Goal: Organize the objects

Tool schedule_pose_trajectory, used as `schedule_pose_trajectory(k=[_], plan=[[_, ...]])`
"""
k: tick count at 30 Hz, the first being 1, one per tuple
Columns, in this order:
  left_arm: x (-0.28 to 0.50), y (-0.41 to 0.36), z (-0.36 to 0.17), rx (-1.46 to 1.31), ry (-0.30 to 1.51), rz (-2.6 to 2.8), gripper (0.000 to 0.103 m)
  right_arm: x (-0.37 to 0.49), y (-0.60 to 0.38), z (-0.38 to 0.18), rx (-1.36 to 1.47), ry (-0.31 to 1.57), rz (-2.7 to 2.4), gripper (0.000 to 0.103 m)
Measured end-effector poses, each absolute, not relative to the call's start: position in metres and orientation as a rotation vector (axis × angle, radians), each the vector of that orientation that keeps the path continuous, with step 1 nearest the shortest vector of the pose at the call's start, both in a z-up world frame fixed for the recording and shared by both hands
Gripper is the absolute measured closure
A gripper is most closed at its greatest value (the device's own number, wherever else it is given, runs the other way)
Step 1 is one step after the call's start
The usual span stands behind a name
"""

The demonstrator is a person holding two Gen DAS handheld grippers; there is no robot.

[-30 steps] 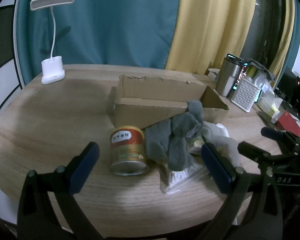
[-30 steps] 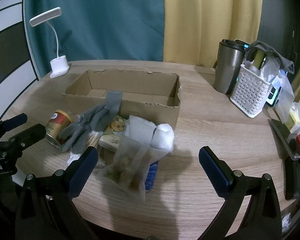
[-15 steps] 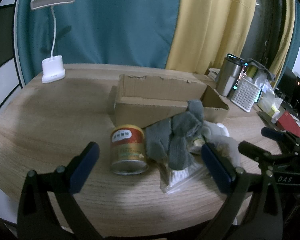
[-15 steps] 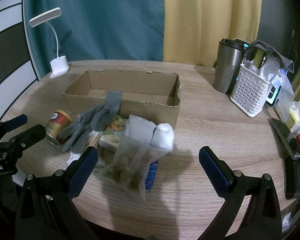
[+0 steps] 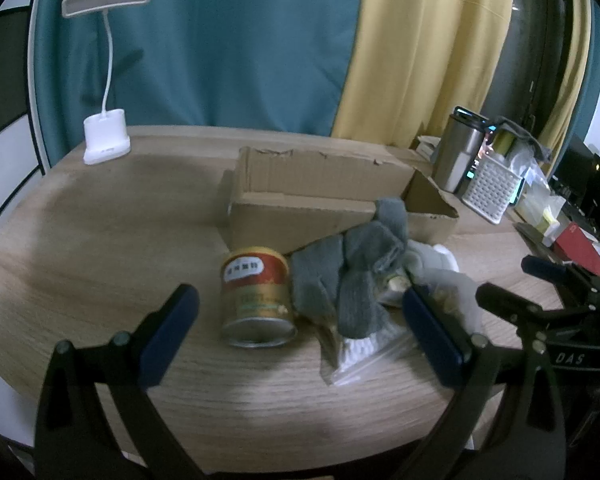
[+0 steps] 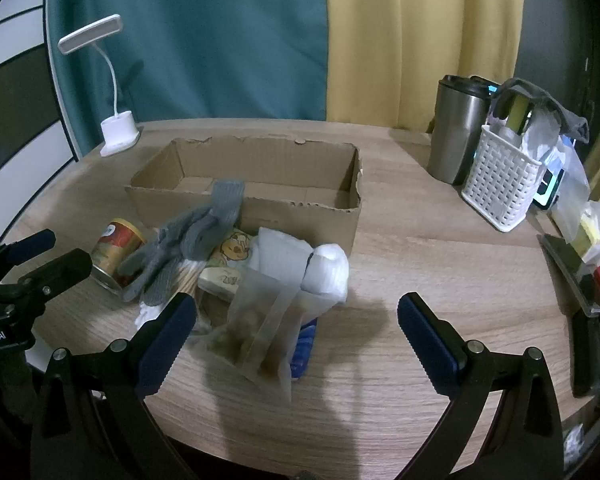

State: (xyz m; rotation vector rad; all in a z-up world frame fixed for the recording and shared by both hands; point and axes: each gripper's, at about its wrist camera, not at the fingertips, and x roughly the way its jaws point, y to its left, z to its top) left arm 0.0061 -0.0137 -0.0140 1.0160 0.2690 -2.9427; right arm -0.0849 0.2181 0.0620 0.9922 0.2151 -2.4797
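I hold both tools back from the heap, nothing caught in either: my left gripper (image 5: 298, 326) is spread wide with the red-and-gold tin can (image 5: 257, 297) framed between its blue pads, and my right gripper (image 6: 297, 330) is just as wide, facing the translucent pouch (image 6: 256, 340). Everything to be sorted lies against the near wall of the open cardboard box (image 6: 300, 210), which looks empty inside. The can stands at the box's near left corner; the grey gloves (image 5: 350, 276) are draped beside it and up against the box wall; the cartoon-printed packet (image 6: 228, 268), a rolled white cloth (image 6: 326, 270) and the pouch crowd in front of the wall's middle. My worry is the tangle. The gloves overlap the can's side and lie on top of the flat plastic bag (image 5: 360, 354), so if I close on the can carelessly I may snag knit fabric and drag the pile along. The can is smooth and round; a grip set off-centre could let it twist out. The pouch is limp and will sag. The box wall is low and torn, easy to knock askew.
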Motion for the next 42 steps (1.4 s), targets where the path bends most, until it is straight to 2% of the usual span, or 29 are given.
schedule_pose_trajectory(k=[42], plan=[[0.0039, -0.0191, -0.0176, 1.037, 0.299, -2.918, 0.0, -0.0853, 0.214, 0.0612, 1.005, 0.214, -2.476, 0.001]])
